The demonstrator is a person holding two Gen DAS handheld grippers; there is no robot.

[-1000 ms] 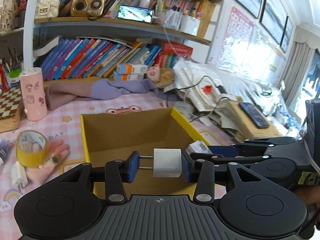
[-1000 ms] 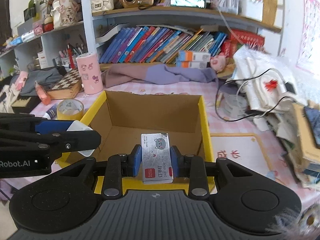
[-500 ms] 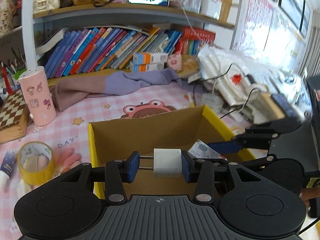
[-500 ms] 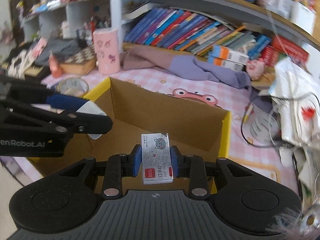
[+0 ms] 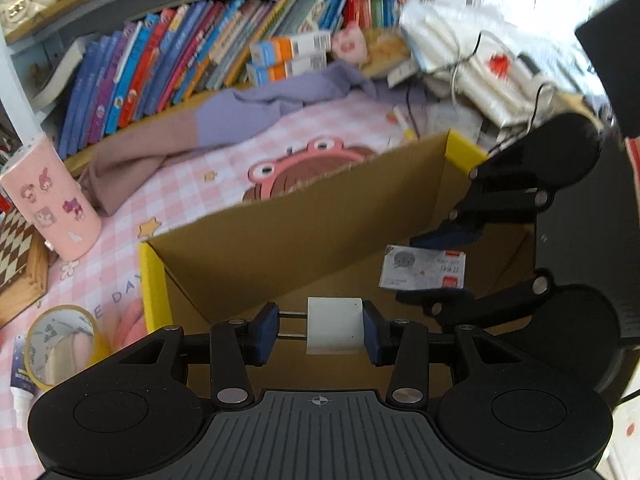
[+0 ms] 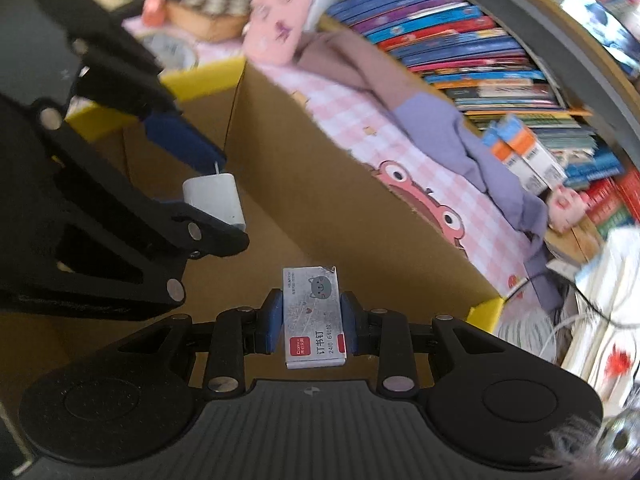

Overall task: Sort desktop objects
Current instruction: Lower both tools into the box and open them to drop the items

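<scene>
My left gripper (image 5: pixel 320 330) is shut on a white charger plug (image 5: pixel 334 326), its two prongs against the left pad. It hangs inside the open cardboard box (image 5: pixel 312 232) with yellow rims. My right gripper (image 6: pixel 312 322) is shut on a small silver staple box (image 6: pixel 313 316) with a cat picture, also inside the cardboard box (image 6: pixel 340 200). In the left wrist view the right gripper (image 5: pixel 432 268) holds the staple box (image 5: pixel 424 267) at the box's right side. In the right wrist view the left gripper (image 6: pixel 200 184) holds the plug (image 6: pixel 214 198) at the left.
A yellow tape roll (image 5: pixel 60 344) and a small tube (image 5: pixel 22 384) lie left of the box on the pink checked mat (image 5: pixel 192 196). A pink cylinder (image 5: pixel 50 200) and a chessboard (image 5: pixel 18 256) stand further left. A purple cloth (image 5: pixel 248 116), books and cables lie behind.
Both grippers have moved down into the cardboard box, still holding their objects. The right gripper has turned to the left and now points across the box.
</scene>
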